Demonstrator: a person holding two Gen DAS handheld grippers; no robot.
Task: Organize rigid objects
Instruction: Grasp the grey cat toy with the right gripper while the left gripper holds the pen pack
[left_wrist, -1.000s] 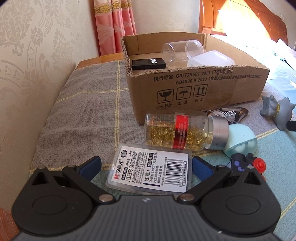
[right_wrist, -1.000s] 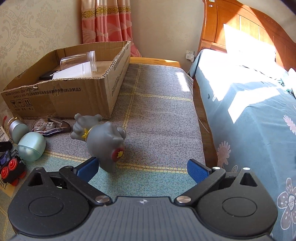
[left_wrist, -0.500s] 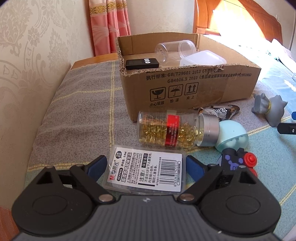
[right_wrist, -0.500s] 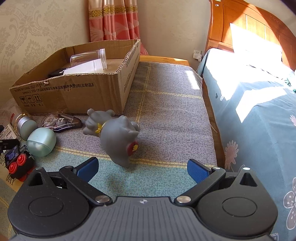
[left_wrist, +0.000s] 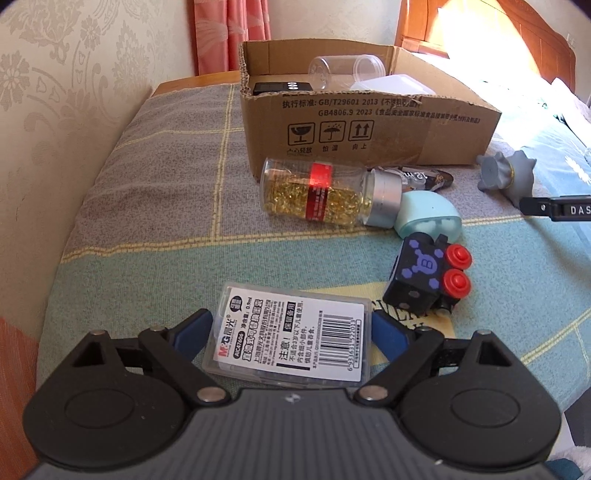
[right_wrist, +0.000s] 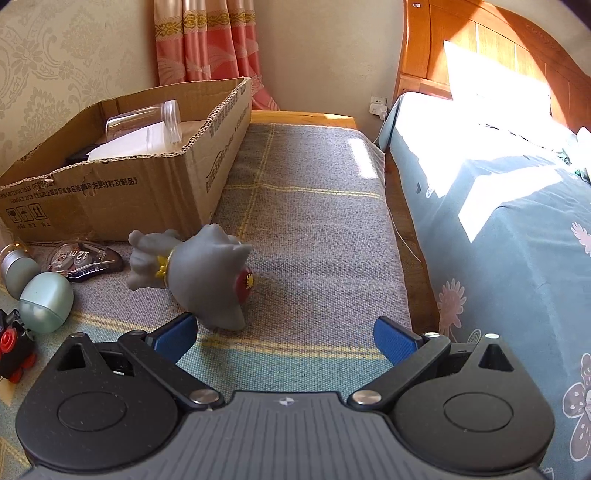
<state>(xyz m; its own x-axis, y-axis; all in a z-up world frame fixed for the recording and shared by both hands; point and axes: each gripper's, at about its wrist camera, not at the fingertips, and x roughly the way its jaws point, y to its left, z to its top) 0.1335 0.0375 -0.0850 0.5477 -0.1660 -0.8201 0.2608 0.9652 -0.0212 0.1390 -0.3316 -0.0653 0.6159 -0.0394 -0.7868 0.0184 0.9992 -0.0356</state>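
Note:
My left gripper is shut on a flat clear plastic case with a white barcode label, its blue fingers pressing both sides, held above the blanket. Ahead lie a jar of gold pins, a mint egg-shaped case and a black toy with red buttons. My right gripper is open and empty, its left finger close to a grey toy figure lying on the blanket. A cardboard box holds a clear jar, a white container and a black device.
A correction-tape dispenser lies by the box's front wall. The wallpapered wall runs along the left, a pink curtain behind. A bed with a blue floral sheet and wooden headboard stands to the right across a narrow gap.
My left gripper has closed on the labelled case and lifted it back from the jar. My right gripper has moved closer to the grey toy.

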